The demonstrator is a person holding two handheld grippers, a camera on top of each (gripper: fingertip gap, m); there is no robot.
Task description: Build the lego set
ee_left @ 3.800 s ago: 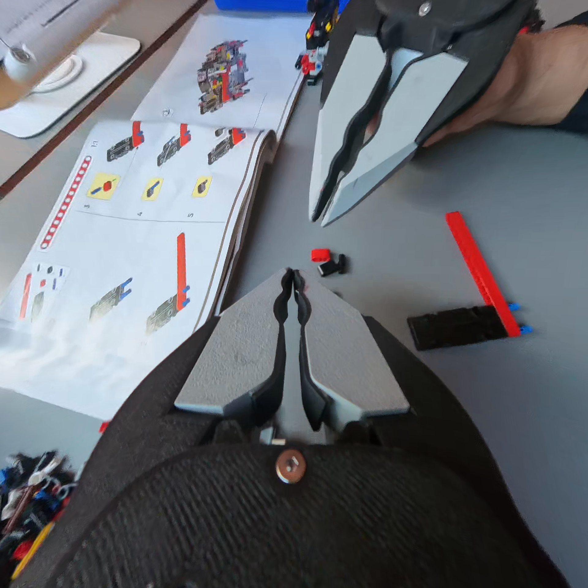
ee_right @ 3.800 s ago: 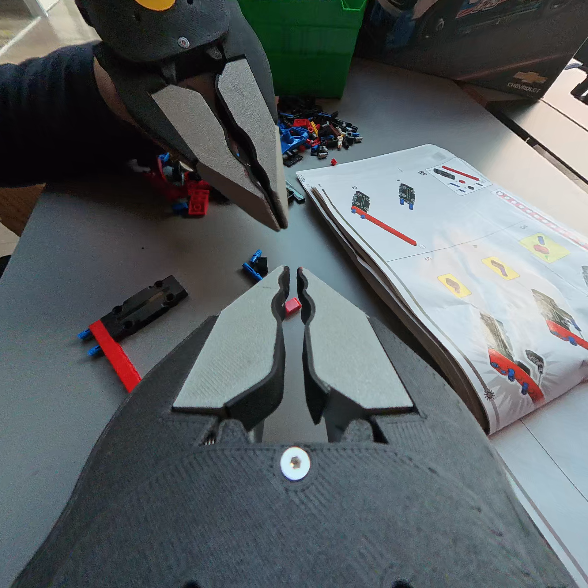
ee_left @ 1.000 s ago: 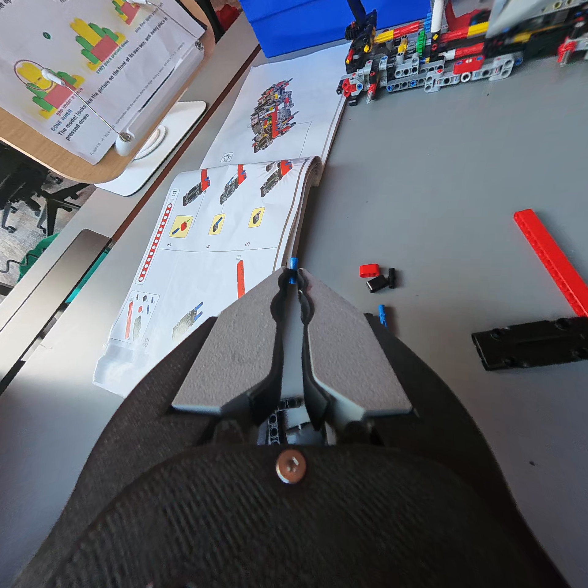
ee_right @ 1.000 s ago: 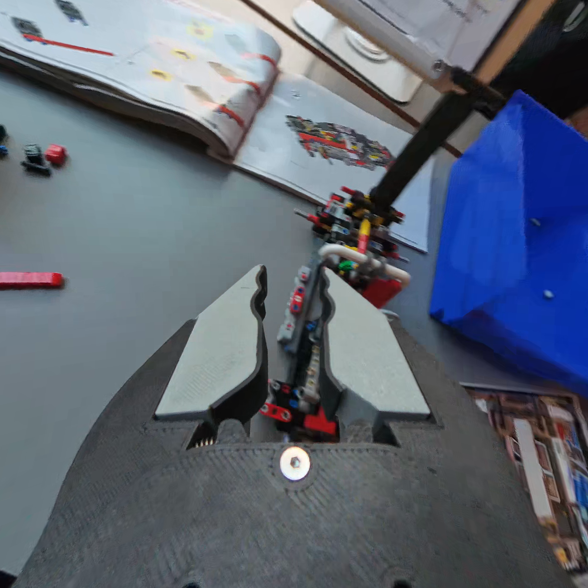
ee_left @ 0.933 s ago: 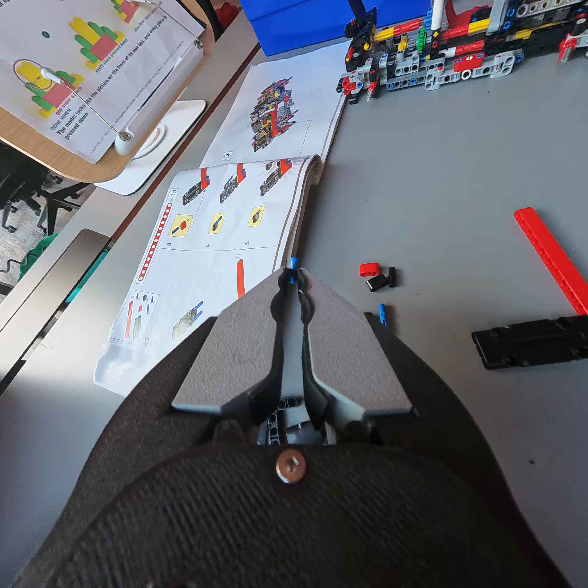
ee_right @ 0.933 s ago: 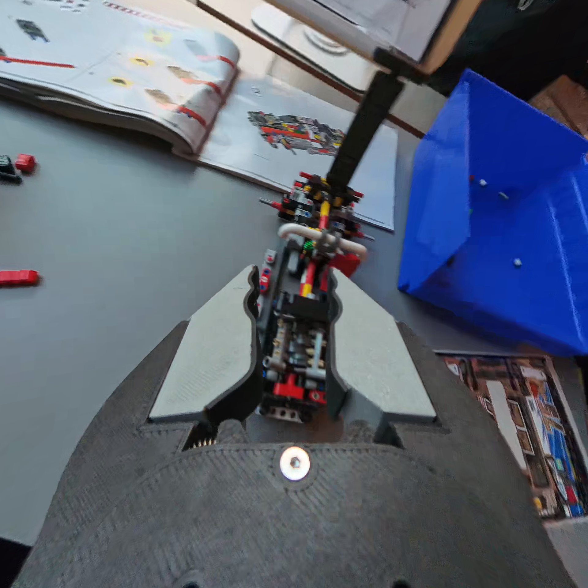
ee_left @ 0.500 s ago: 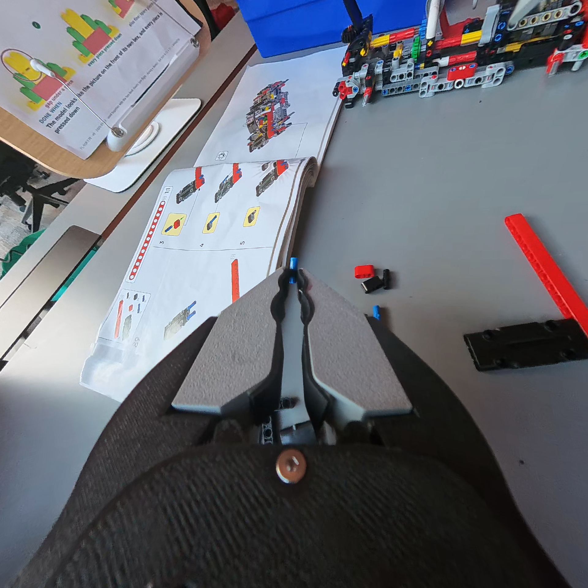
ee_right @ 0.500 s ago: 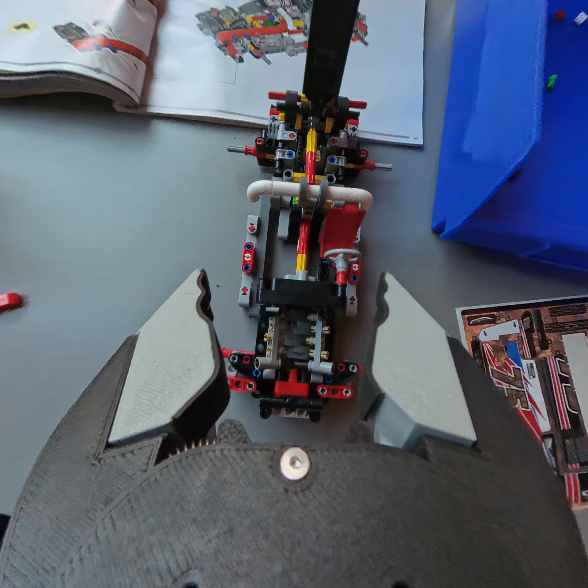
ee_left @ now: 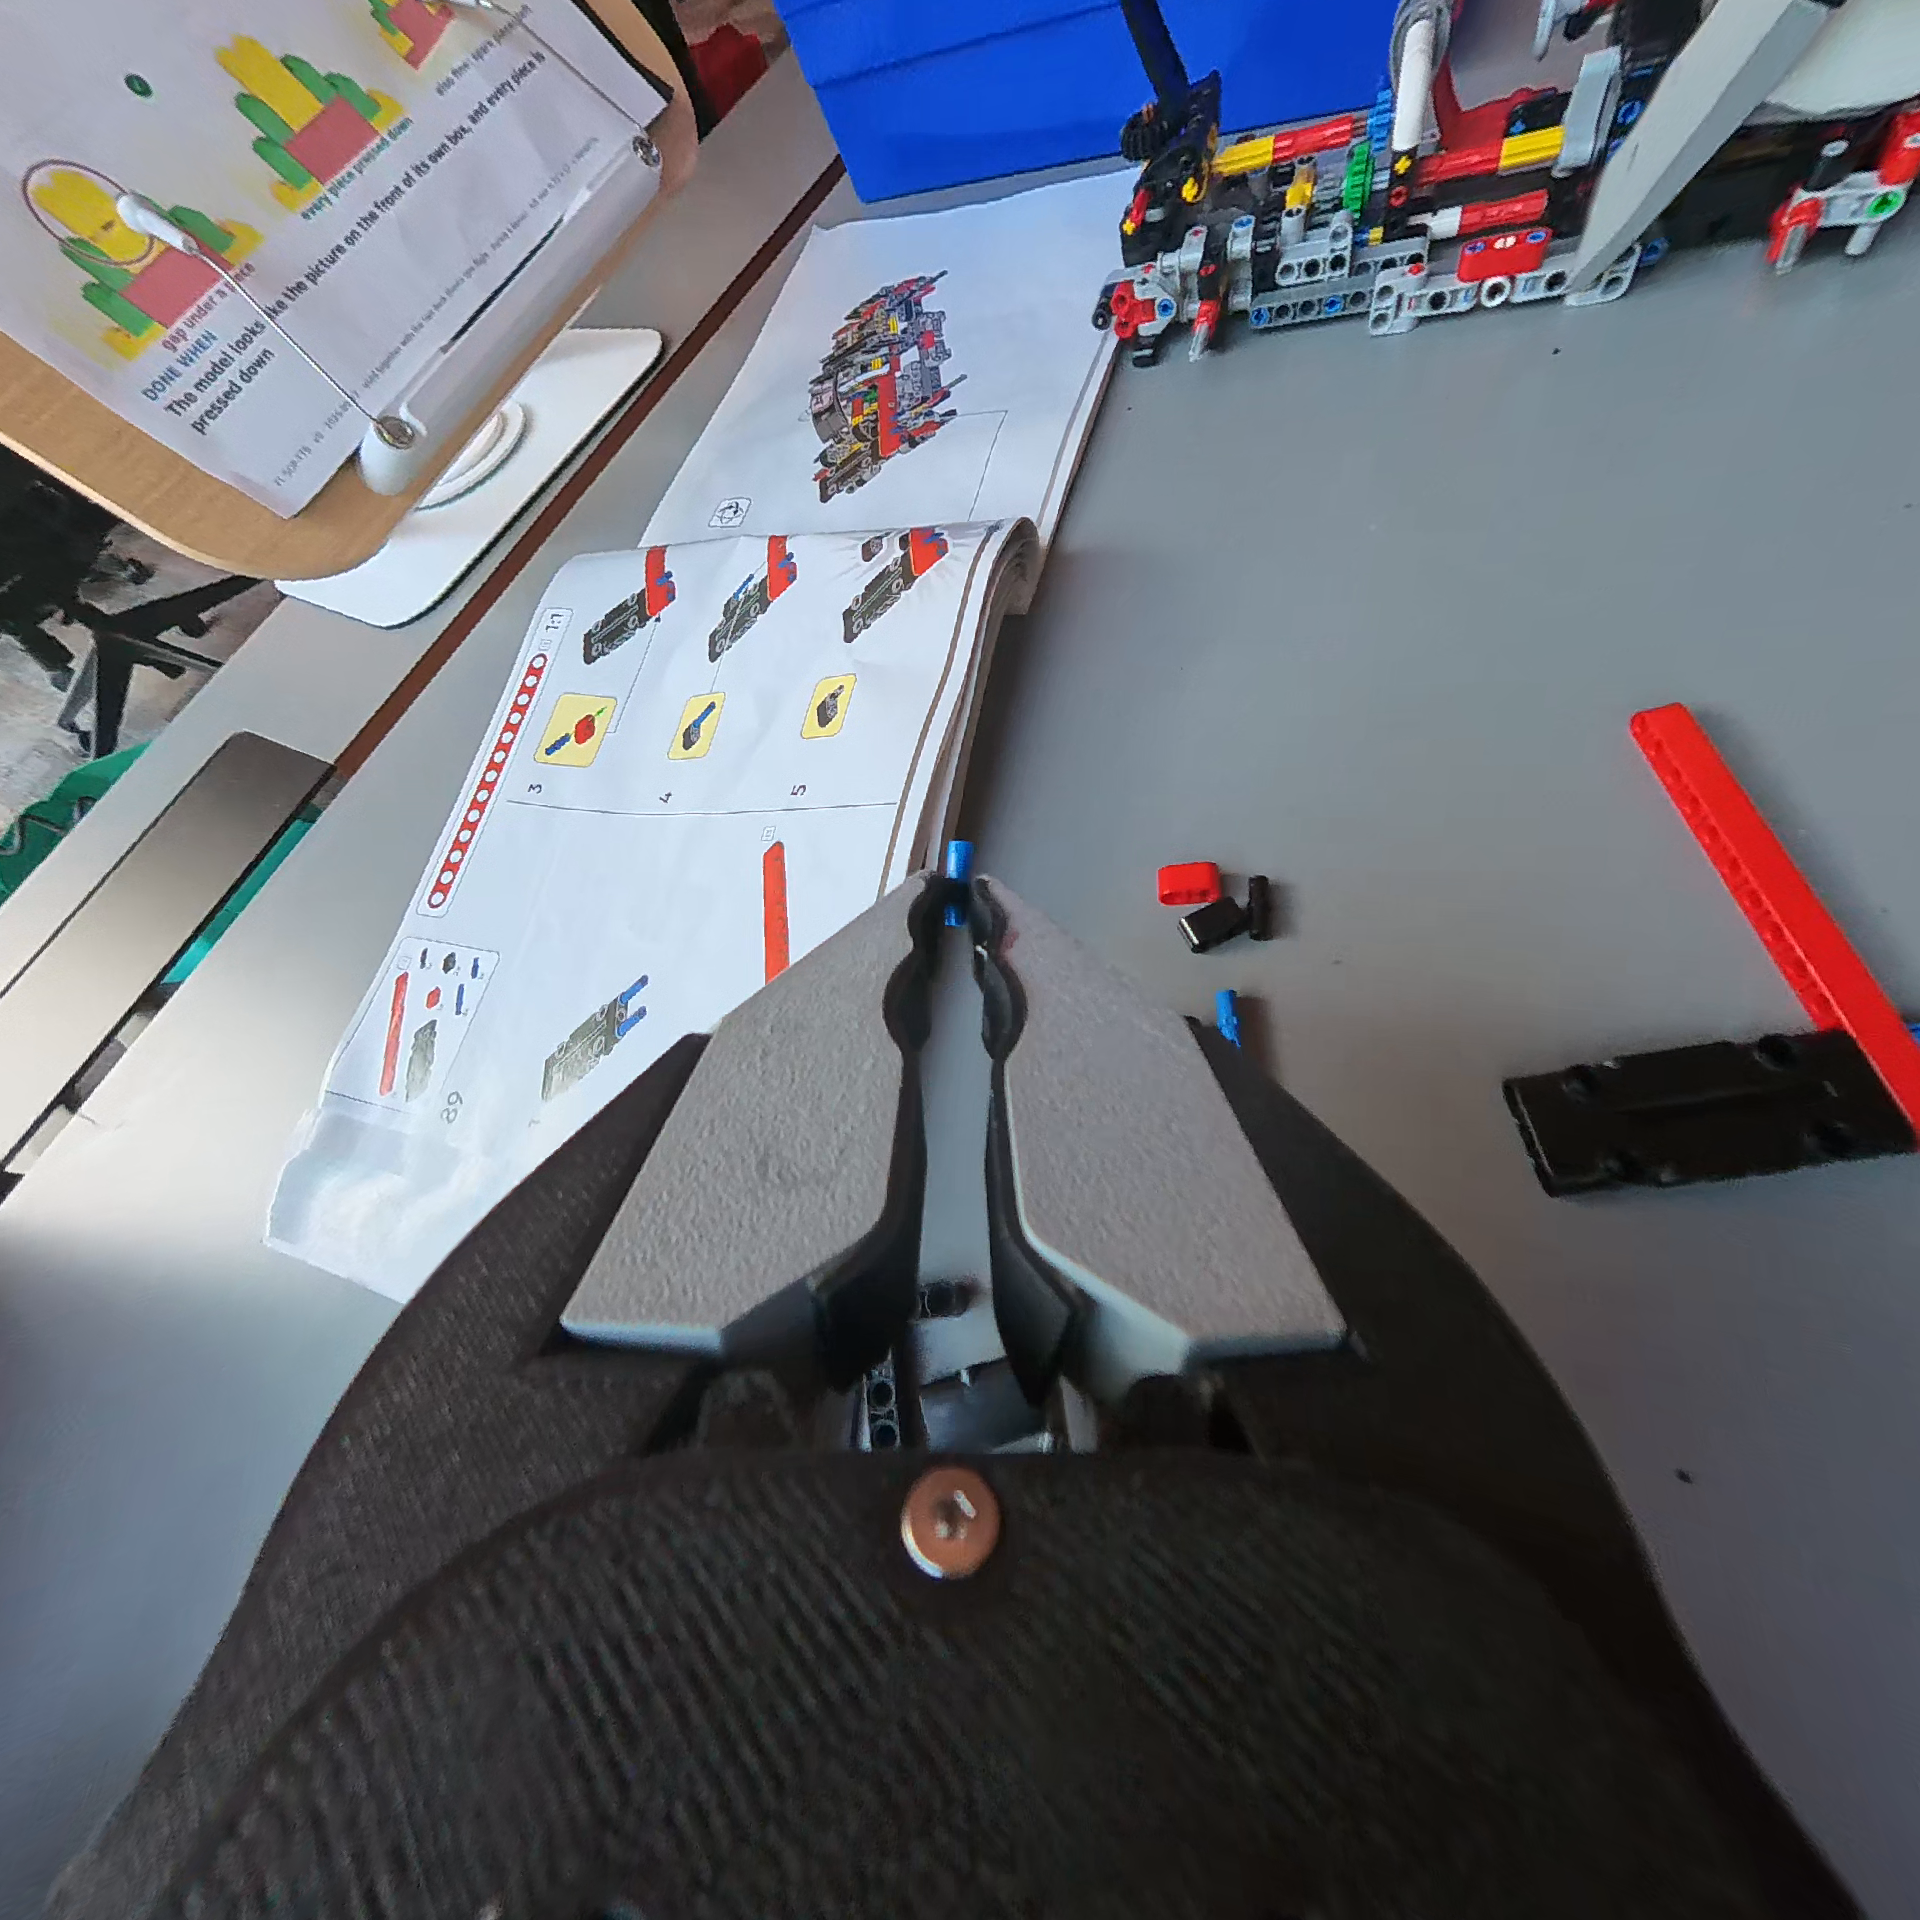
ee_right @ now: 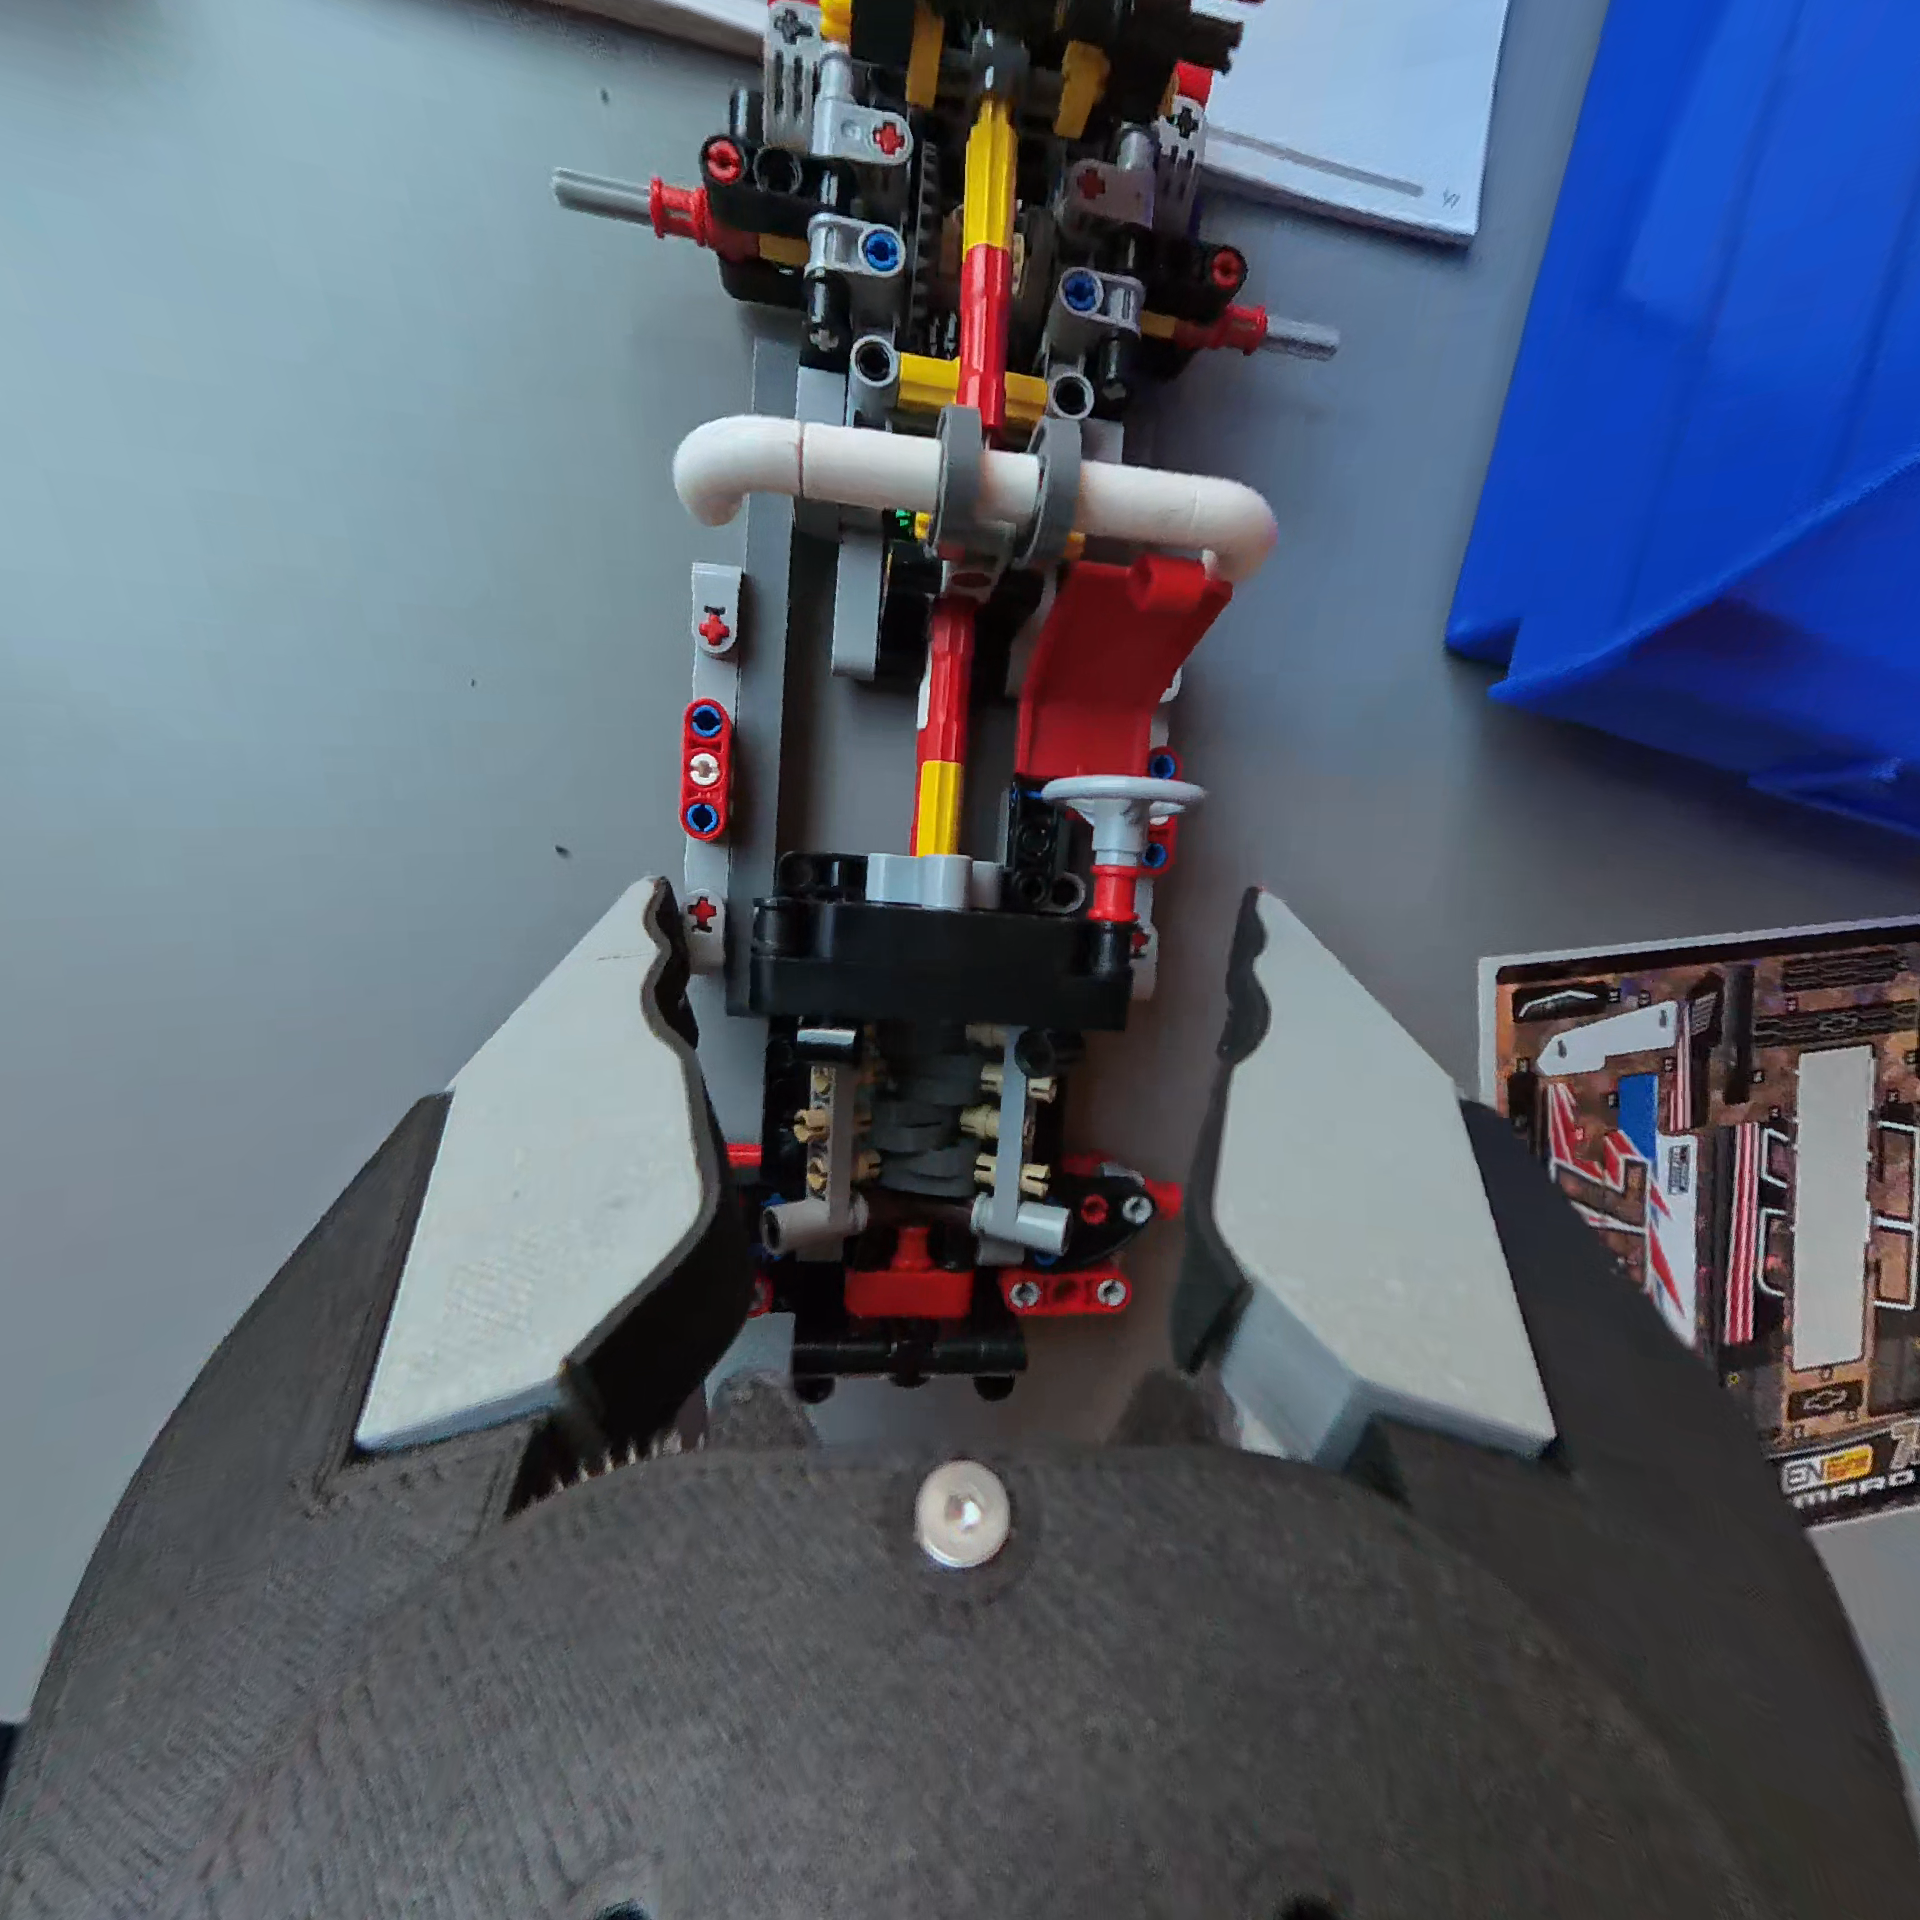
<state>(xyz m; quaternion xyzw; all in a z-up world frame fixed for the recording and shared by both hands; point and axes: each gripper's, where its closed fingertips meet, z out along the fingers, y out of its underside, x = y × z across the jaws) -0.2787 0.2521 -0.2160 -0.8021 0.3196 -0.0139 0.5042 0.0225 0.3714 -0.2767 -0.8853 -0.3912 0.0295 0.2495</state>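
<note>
Grey table: right hand-held gripper, jaws wide, straddles the toy car frame lengthwise; left hand-held gripper pinches a blue pin.

an office-like workroom: a grey table with an instruction booklet, a blue bin, office chair legs.

bare grey table lies open between the instruction booklet and red beam; the brick chassis and blue bin block the far end.
</note>
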